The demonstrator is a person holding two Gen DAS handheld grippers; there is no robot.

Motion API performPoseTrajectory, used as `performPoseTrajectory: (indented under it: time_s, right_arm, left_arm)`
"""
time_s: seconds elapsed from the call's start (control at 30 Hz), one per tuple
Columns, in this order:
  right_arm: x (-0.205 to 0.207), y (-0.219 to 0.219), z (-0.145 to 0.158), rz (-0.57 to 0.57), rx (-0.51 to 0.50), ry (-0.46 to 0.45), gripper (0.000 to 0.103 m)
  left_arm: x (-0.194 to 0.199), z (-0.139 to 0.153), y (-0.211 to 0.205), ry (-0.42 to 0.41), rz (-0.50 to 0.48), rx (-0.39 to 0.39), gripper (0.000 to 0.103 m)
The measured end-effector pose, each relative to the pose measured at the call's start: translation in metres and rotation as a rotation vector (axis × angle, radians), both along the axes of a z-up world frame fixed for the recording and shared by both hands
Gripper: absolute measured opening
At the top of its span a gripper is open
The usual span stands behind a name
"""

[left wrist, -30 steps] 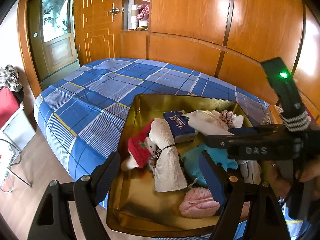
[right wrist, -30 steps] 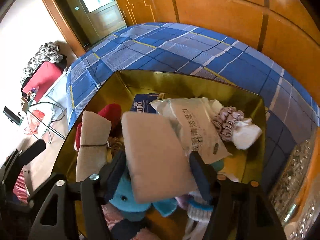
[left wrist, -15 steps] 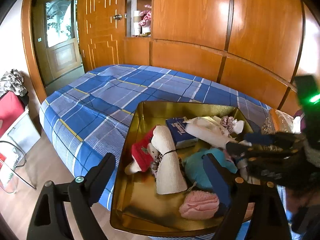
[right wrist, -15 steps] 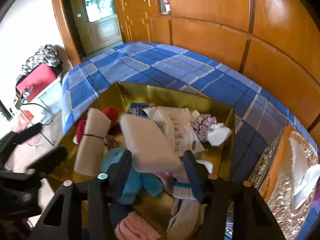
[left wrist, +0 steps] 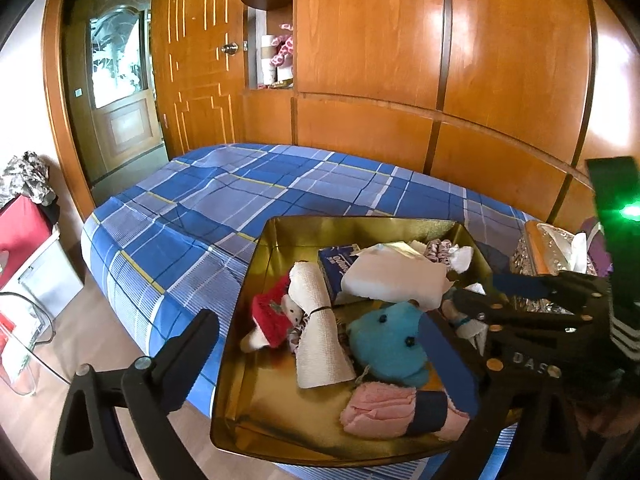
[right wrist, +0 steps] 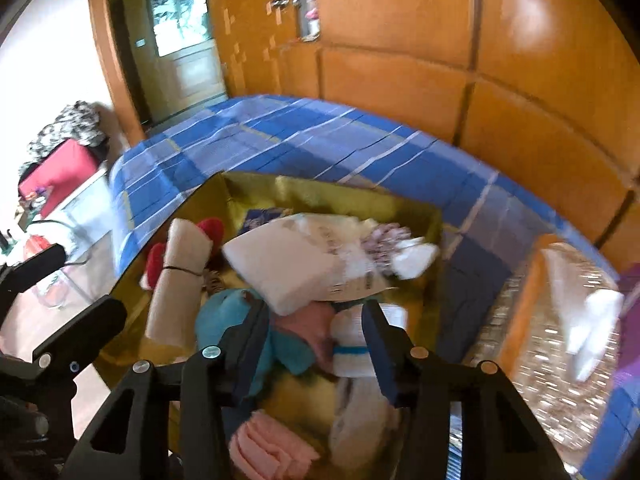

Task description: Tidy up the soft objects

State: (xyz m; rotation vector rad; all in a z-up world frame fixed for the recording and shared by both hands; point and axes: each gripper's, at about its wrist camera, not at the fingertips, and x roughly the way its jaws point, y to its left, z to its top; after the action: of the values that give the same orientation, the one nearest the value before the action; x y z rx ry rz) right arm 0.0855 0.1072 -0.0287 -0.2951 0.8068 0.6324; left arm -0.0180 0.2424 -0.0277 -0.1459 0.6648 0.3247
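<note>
A gold tray (left wrist: 280, 236) (right wrist: 256, 188) sits on the blue plaid bed and holds several soft things: a beige rolled cloth (left wrist: 320, 340) (right wrist: 180, 280), a red plush (left wrist: 272, 320), a teal plush (left wrist: 388, 344) (right wrist: 224, 312), a pink cloth (left wrist: 380, 404) (right wrist: 268, 448), a blue tissue pack (left wrist: 336, 260) and a scrunchie (right wrist: 384, 236). A white pad (left wrist: 392, 280) (right wrist: 284, 268) lies on top of the pile. My right gripper (right wrist: 314, 340) (left wrist: 480, 300) is open and empty, just behind the pad. My left gripper (left wrist: 320, 364) is open and empty at the tray's near edge.
A silver and orange tissue box (left wrist: 548, 256) (right wrist: 560, 320) stands right of the tray. The plaid bed (left wrist: 240, 200) stretches left and back to wooden wardrobe panels (left wrist: 440, 80). A red box (left wrist: 20, 232) and a glass table (left wrist: 24, 344) stand on the floor at left.
My right gripper opened, let go of the white pad onto the pile in the tray and pulled back. The left gripper drew back and rose a little.
</note>
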Motion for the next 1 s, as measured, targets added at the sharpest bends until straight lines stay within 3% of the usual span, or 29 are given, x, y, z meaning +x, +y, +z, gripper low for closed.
performPoseTrajectory:
  time_s: [0.43, 0.7, 1.0]
  right_arm:
    - [-0.029, -0.071, 0.011, -0.295, 0.069, -0.085, 0.049]
    - [-0.044, -0.083, 0.004, -0.325, 0.031, -0.119, 0.049]
    - [-0.047, -0.084, 0.001, -0.326, 0.022, -0.123, 0.049]
  left_arm:
    - [-0.01, 0.009, -0.031, -0.059, -0.032, 0.009, 0.103]
    - [-0.01, 0.008, -0.053, -0.058, -0.065, 0.031, 0.103]
    - [-0.013, 0.008, -0.056, -0.059, -0.033, 0.053, 0.103]
